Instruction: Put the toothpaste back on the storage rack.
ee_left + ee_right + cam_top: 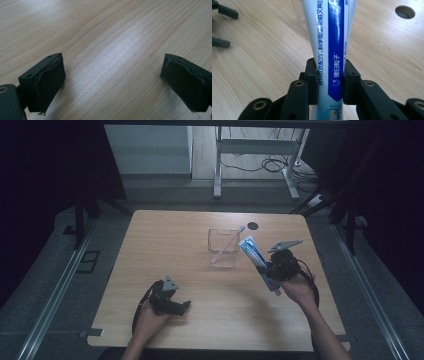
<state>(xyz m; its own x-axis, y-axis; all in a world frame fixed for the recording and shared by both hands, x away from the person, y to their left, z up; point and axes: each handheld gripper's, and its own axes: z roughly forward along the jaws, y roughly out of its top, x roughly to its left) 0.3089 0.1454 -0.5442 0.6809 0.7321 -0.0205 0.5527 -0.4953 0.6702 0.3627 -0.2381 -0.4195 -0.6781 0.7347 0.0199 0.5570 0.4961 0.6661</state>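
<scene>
A blue and white toothpaste tube is clamped near its lower end in my right gripper, which is lifted just right of a clear square cup. In the right gripper view the tube runs up between the two black pads, which press on both its sides. A pink toothbrush leans inside the cup. My left gripper rests low at the front left of the wooden table, jaws wide apart; between its fingertips I see bare wood.
A dark round hole marks the table behind the cup; it shows at the top right of the right gripper view as the hole. Beyond the table's far edge stand white desk legs and cables on the floor.
</scene>
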